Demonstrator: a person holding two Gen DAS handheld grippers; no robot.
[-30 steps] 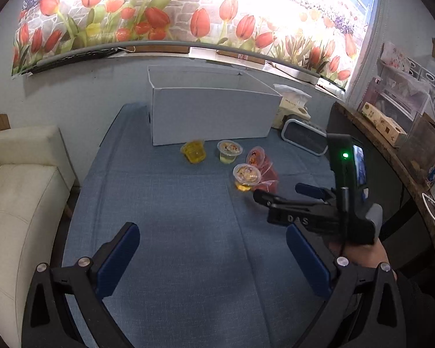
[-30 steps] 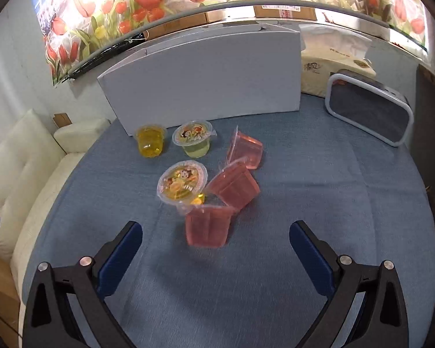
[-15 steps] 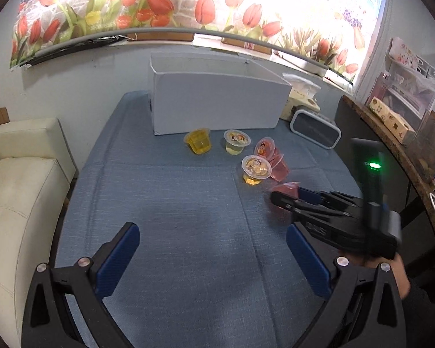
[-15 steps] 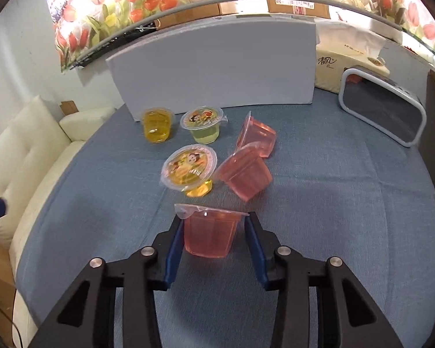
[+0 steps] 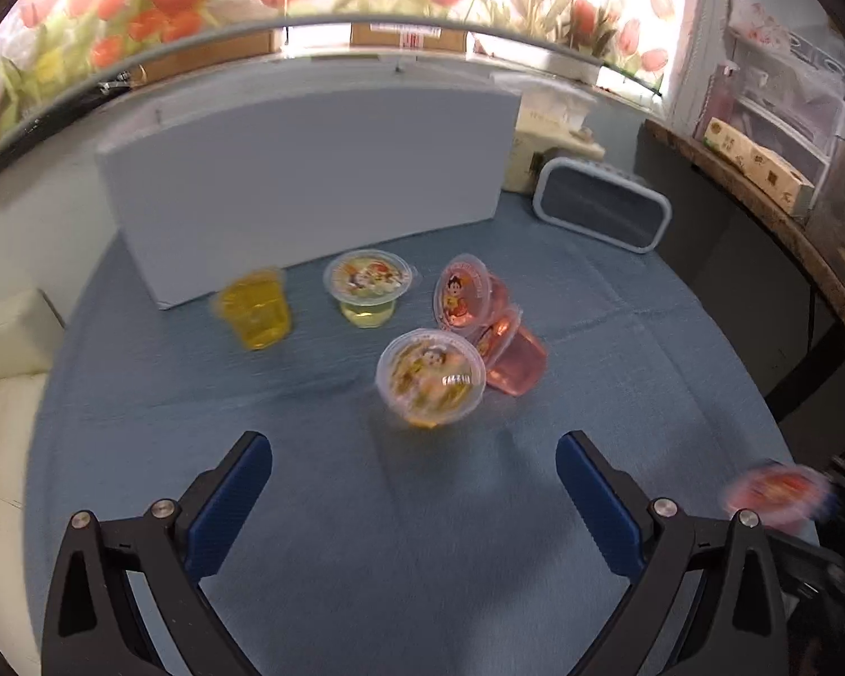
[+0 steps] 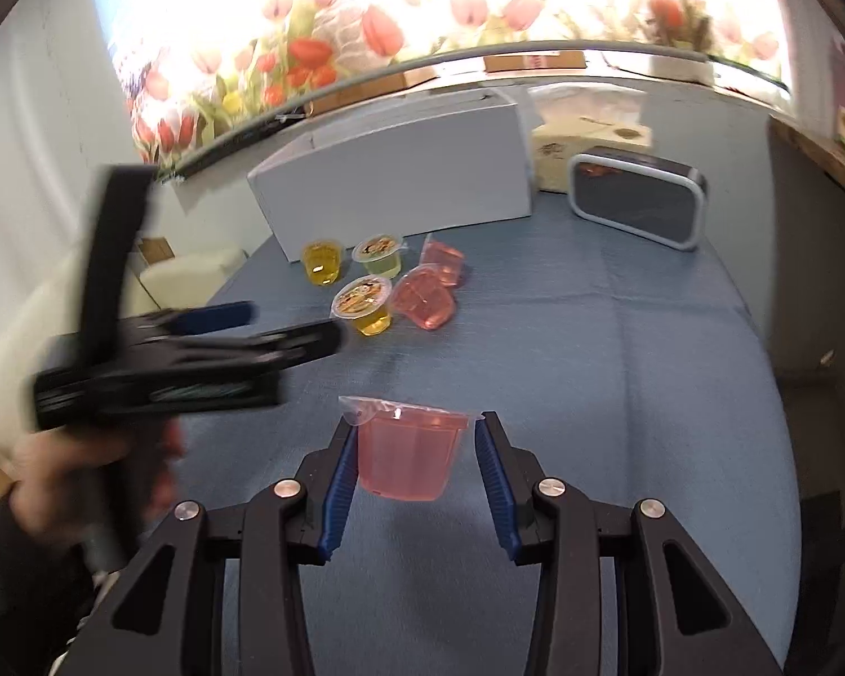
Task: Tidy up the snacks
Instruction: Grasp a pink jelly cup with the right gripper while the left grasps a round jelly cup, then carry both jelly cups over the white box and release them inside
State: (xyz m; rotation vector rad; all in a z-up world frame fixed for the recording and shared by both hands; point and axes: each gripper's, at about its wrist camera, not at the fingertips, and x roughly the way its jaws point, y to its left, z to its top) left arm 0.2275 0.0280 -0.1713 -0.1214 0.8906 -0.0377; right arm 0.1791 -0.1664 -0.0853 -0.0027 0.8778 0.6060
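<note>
My right gripper (image 6: 411,445) is shut on a pink jelly cup (image 6: 407,453) and holds it above the blue cloth; the cup also shows blurred in the left wrist view (image 5: 774,493). My left gripper (image 5: 414,476) is open and empty, just short of an orange jelly cup (image 5: 431,377) tilted on its side. Behind it lie two pink cups (image 5: 498,332), a pale green cup (image 5: 368,290) and a yellow cup (image 5: 256,307). The left gripper (image 6: 287,332) appears blurred in the right wrist view, left of the held cup.
A white open box (image 5: 304,180) stands behind the cups. A grey-rimmed speaker (image 5: 600,205) and a tissue box (image 5: 546,141) sit at the back right. A dark shelf (image 5: 760,214) borders the right side, a cream sofa (image 5: 0,349) the left.
My right gripper has lifted the pink cup and drawn back from the pile. My left gripper has moved forward and right, close to the orange cup.
</note>
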